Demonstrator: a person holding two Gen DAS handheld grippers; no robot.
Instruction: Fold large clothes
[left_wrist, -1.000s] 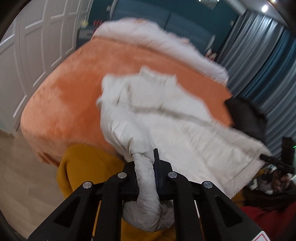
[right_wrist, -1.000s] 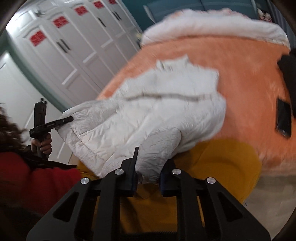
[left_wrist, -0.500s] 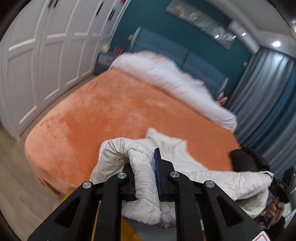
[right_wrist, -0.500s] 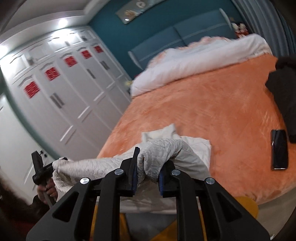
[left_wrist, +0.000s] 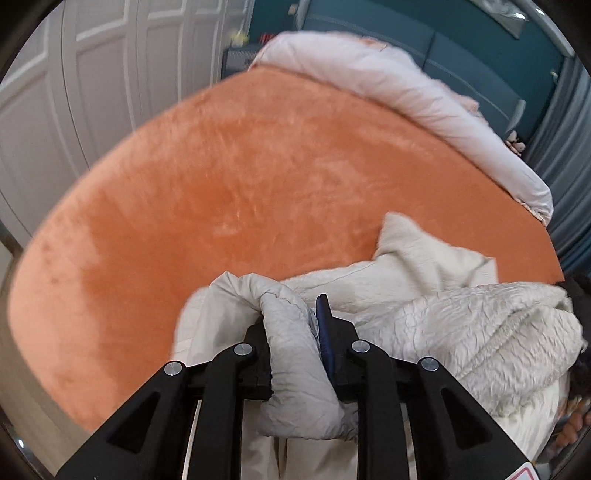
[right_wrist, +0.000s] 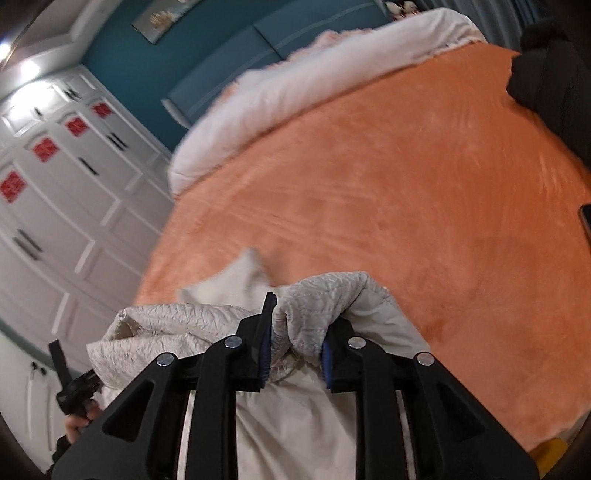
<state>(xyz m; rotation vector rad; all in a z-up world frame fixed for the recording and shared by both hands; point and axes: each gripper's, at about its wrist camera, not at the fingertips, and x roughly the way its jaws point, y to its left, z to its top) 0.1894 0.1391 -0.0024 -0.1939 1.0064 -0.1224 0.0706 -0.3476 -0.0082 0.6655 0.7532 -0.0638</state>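
Observation:
A large cream quilted jacket (left_wrist: 461, 325) hangs bunched between my two grippers, at the near edge of an orange bed (left_wrist: 240, 177). My left gripper (left_wrist: 295, 325) is shut on a thick fold of the jacket. My right gripper (right_wrist: 299, 325) is shut on another bunched fold of the same jacket (right_wrist: 177, 325). The jacket's far part rests on the bed (right_wrist: 388, 177), with a corner of it (right_wrist: 243, 269) pointing away from me. The lower part hangs below the grippers, out of view.
A white duvet (left_wrist: 388, 85) lies along the head of the bed. Dark clothing (right_wrist: 550, 77) and a phone (right_wrist: 585, 221) lie at the bed's right side. White wardrobe doors (right_wrist: 55, 206) stand on the left. The left gripper's handle and hand (right_wrist: 70, 391) show lower left.
Both grippers have swung forward over the bed with the jacket. The jacket, spread out before, is now gathered up close to the grippers, and the view has tilted down toward the bed.

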